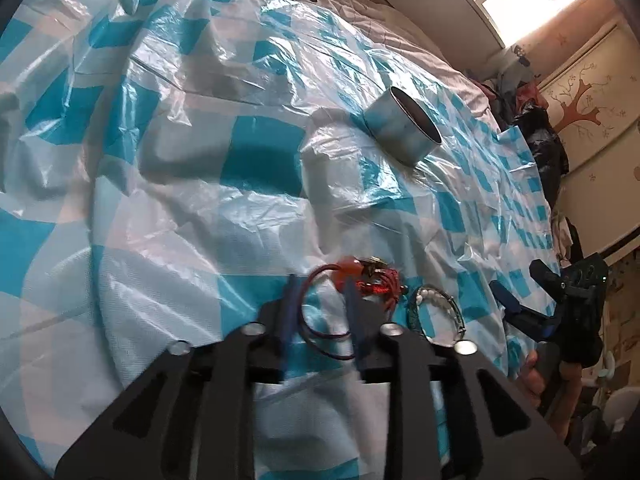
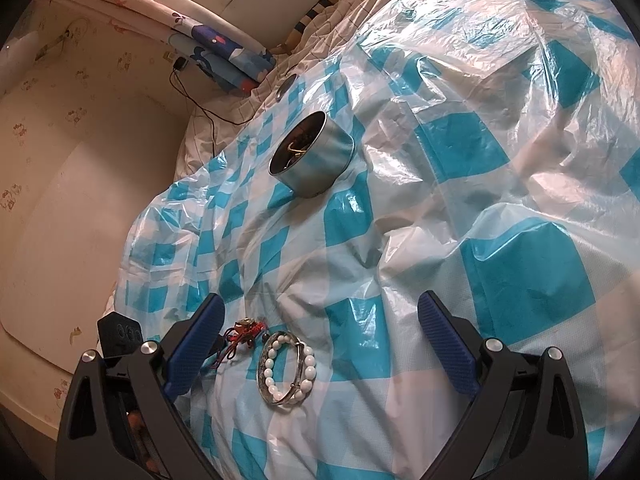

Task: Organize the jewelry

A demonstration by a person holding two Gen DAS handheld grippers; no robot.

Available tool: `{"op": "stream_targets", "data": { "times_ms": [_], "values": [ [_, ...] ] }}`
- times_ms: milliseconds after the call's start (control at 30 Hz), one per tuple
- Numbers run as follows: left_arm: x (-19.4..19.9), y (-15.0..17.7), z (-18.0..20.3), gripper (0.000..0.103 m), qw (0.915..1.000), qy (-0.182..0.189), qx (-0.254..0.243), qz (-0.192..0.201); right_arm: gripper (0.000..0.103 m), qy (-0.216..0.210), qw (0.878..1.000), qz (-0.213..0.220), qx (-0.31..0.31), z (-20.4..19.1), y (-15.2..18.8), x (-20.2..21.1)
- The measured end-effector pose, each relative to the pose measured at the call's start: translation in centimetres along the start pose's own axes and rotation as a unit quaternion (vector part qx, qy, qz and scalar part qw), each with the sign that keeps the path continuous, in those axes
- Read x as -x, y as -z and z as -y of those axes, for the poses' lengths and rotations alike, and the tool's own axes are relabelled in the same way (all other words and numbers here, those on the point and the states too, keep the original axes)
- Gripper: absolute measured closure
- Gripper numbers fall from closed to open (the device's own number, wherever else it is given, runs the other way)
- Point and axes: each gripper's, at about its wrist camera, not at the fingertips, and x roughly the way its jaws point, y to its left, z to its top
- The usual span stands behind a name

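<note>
Red cord bracelet [image 1: 352, 284] lies between left hand-held gripper's [image 1: 322, 304] parted fingers.

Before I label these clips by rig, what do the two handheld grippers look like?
Both match: the left gripper and right gripper have matte black frames with cut-out slots, round silver bolt heads and blue ribbed finger pads. In the left wrist view, the right gripper shows a black body with blue fingers. No sleeves or cables visible.

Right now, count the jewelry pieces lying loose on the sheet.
3: a red cord between the left gripper's fingers, and a bead bracelet overlapping a bangle beside it. More sit in the tin.
</note>
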Motion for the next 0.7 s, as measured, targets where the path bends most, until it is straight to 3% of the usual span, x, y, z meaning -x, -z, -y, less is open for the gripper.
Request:
{"op": "stream_targets", "data": {
  "times_ms": [67, 133, 167, 200, 267, 333, 500, 600, 667, 700],
  "values": [
    [-0.5, 0.1, 0.4, 0.061, 1.0000, 0.005, -0.004, -0.004, 0.010, 0.002, 1.000, -0.002, 0.004, -0.2, 0.1, -0.1],
    [-0.7, 0.3, 1.1, 0.061, 0.9996, -0.012, -0.026, -0.006, 0.010, 0.006, 1.000, -0.004, 0.010, -0.4, 0.2, -0.3],
    [-0.7, 0.4, 1.4, 0.069, 0.9991, -0.022, -0.036, -0.006, 0.010, 0.008, 1.000, -0.004, 0.012, -0.5, 0.2, -0.3],
    [-0.7, 0.4, 1.5, 0.089, 0.9987, -0.029, -0.042, -0.006, 0.010, 0.009, 1.000, -0.005, 0.013, -0.5, 0.2, -0.3],
    [-0.7, 0.4, 1.2, 0.101, 0.9989, -0.025, -0.039, -0.013, 0.010, 0.009, 1.000, -0.005, 0.013, -0.5, 0.2, -0.3],
    [-0.3, 0.3, 1.2, 0.101, 0.9991, -0.016, -0.039, -0.008, 0.010, 0.009, 1.000, -0.005, 0.013, -0.6, 0.2, -0.3],
    [1.6, 0.1, 1.2, 0.102, 0.9983, 0.052, -0.019, 0.021, 0.010, 0.009, 1.000, -0.005, 0.013, -0.6, 0.2, -0.4],
    [3.3, -0.2, 2.1, 0.102, 0.9907, 0.120, -0.027, 0.058, 0.010, 0.010, 1.000, -0.005, 0.014, -0.6, 0.2, -0.4],
    [4.7, -0.3, 2.9, 0.102, 0.9792, 0.177, -0.035, 0.093, 0.010, 0.010, 1.000, -0.005, 0.015, -0.6, 0.2, -0.4],
    [5.1, -0.2, 3.1, 0.102, 0.9763, 0.187, -0.036, 0.102, 0.010, 0.011, 1.000, -0.005, 0.016, -0.6, 0.3, -0.4]
  ]
}}
